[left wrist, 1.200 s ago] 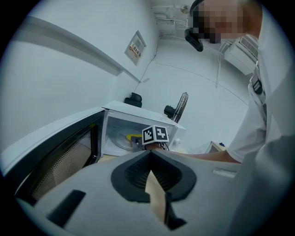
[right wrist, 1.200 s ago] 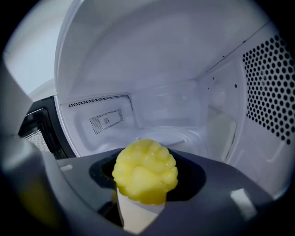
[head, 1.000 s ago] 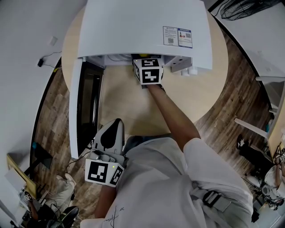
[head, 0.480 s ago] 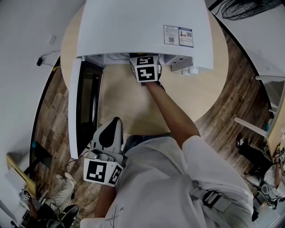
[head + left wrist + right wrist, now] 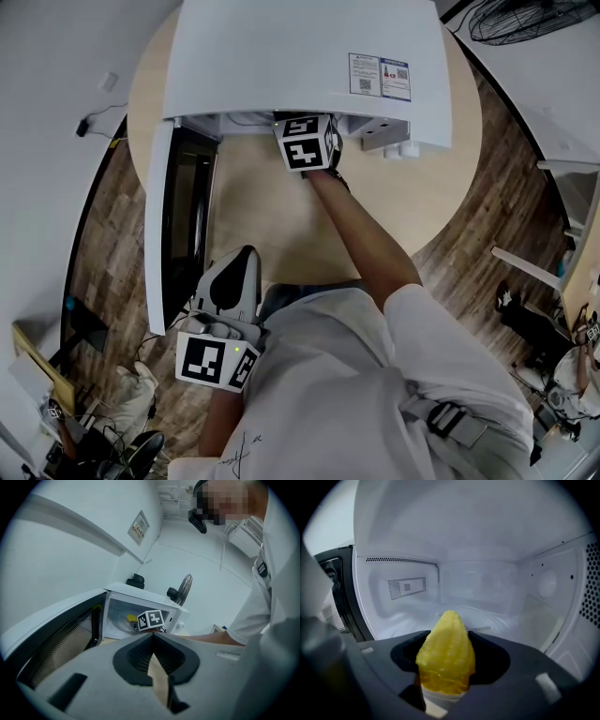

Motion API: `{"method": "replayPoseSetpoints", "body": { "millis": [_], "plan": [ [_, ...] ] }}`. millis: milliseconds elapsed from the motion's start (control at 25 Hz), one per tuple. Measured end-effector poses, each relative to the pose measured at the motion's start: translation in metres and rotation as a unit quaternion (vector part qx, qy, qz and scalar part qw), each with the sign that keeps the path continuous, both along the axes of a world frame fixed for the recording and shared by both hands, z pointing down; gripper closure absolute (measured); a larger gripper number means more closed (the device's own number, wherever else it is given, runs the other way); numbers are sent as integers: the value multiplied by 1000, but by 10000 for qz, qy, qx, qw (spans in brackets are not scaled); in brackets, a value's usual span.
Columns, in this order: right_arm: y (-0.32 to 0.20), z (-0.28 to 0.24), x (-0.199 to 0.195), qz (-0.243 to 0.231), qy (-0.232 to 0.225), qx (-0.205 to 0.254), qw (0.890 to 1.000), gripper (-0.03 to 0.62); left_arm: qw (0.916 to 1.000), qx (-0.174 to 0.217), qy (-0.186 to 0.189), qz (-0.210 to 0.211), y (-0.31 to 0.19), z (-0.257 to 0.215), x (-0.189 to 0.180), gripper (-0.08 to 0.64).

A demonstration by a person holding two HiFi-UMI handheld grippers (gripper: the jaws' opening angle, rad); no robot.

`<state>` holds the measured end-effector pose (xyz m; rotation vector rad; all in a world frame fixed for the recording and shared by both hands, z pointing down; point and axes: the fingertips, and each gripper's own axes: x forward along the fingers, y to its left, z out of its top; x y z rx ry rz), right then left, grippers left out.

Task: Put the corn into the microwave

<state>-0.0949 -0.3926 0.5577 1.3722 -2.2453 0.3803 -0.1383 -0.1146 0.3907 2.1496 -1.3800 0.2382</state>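
A yellow corn cob [image 5: 446, 653] is clamped tip-forward in my right gripper [image 5: 447, 670], whose jaws sit inside the white microwave's cavity [image 5: 478, 583], above its floor. From the head view, only that gripper's marker cube [image 5: 307, 145] shows at the mouth of the microwave [image 5: 300, 56]; its jaws are hidden under the microwave's top. The microwave's door [image 5: 178, 225] stands swung open to the left. My left gripper [image 5: 242, 262] hangs near the person's body beside the door's end, jaws together and holding nothing. The left gripper view also catches the corn [image 5: 131, 618] inside the oven.
The microwave stands on a round wooden table [image 5: 412, 197]. A black fan [image 5: 525, 19] is beyond the table at upper right. Cluttered items lie on the wooden floor at lower left [image 5: 84, 422] and right [image 5: 553, 375].
The right gripper's marker cube has rolled a little and edged slightly left at the oven's mouth. The left gripper has stayed where it was.
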Motion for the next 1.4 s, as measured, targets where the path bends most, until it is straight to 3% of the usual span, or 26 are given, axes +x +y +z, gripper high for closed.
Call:
{"method": "replayPoseSetpoints", "body": {
  "millis": [800,1400],
  "plan": [
    [-1,9,-1,-205,760,43,9969,330,10000,18,-6,-20,3,-1,1,569],
    [2,8,0,-339,616,32,9975,307,9999,-55,-4,-132,12,0,0,569]
  ]
}}
